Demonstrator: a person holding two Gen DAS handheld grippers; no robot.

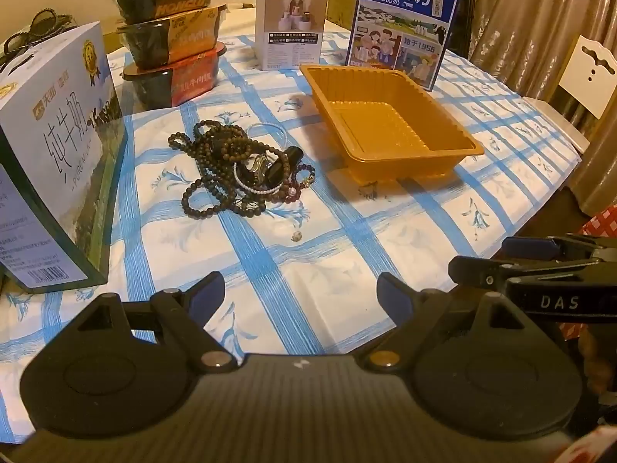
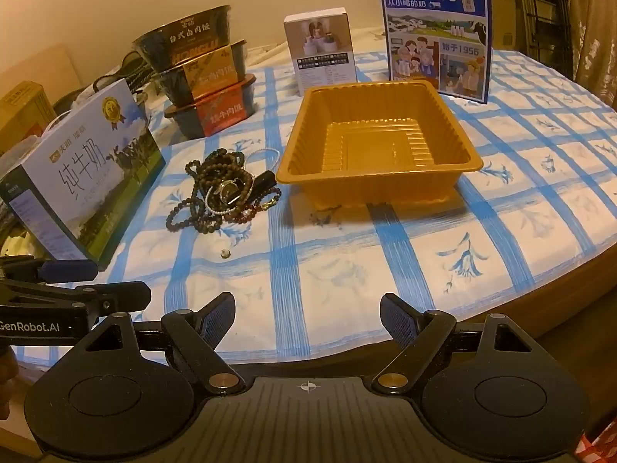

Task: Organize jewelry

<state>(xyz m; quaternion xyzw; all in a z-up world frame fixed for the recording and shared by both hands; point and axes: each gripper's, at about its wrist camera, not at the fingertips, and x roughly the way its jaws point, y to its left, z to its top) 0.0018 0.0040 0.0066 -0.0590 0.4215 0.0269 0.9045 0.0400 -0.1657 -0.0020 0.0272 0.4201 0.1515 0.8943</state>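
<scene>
A tangled pile of dark bead bracelets and necklaces (image 1: 239, 166) (image 2: 227, 193) lies on the blue-checked tablecloth, with a watch and pearl strands among them. A single loose bead (image 1: 296, 236) (image 2: 225, 253) sits nearer to me. Right of the pile stands an orange plastic tray (image 1: 443, 137) (image 2: 459, 162) with nothing in it. My left gripper (image 1: 300, 293) is open and hangs over the cloth, well short of the pile. My right gripper (image 2: 307, 314) is open too, near the table's front edge. Each gripper shows at the side of the other's view.
A milk carton box (image 1: 58, 146) (image 2: 88, 169) stands left of the pile. Three stacked meal bowls (image 1: 173, 34) (image 2: 204, 77), a small white box (image 1: 289, 27) (image 2: 324, 46) and a blue milk box (image 1: 401, 23) (image 2: 435, 31) line the back. A white chair (image 1: 586, 73) stands at right.
</scene>
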